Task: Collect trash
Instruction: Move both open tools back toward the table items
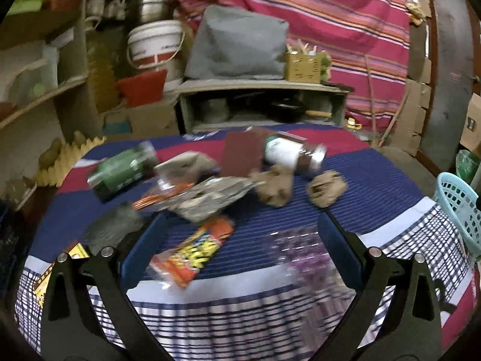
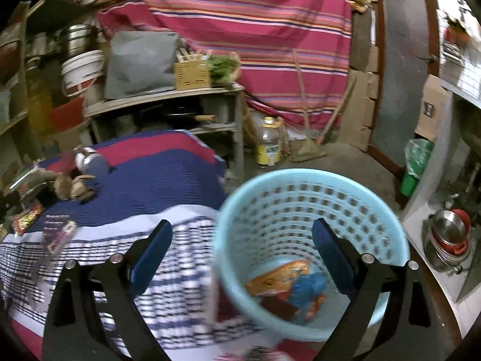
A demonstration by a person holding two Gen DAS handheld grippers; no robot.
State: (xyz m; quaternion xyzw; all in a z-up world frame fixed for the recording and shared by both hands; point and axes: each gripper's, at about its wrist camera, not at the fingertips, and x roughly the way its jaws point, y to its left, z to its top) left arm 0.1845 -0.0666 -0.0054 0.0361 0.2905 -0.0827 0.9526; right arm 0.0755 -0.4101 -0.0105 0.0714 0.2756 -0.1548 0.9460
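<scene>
Trash lies on the blue striped tablecloth (image 1: 375, 186): an orange snack wrapper (image 1: 192, 255), a purple clear wrapper (image 1: 303, 252), two crumpled brown papers (image 1: 275, 188), a grey foil packet (image 1: 210, 198), a green packet (image 1: 123, 168) and a white jar (image 1: 288, 153). My left gripper (image 1: 240, 228) is open and empty above the wrappers near the table's front edge. My right gripper (image 2: 242, 234) is open and empty over the light blue basket (image 2: 270, 198), which holds orange, blue and brown wrappers (image 2: 285, 282). The basket's rim shows at the right of the left wrist view (image 1: 460, 204).
A low shelf (image 1: 258, 102) with a grey cushion (image 1: 237, 45) stands behind the table. A white bucket (image 1: 153, 45) and shelves are at the left. A yellow bottle (image 2: 269, 141) and a broom stand on the floor. Steel bowls (image 2: 451, 240) sit at the right.
</scene>
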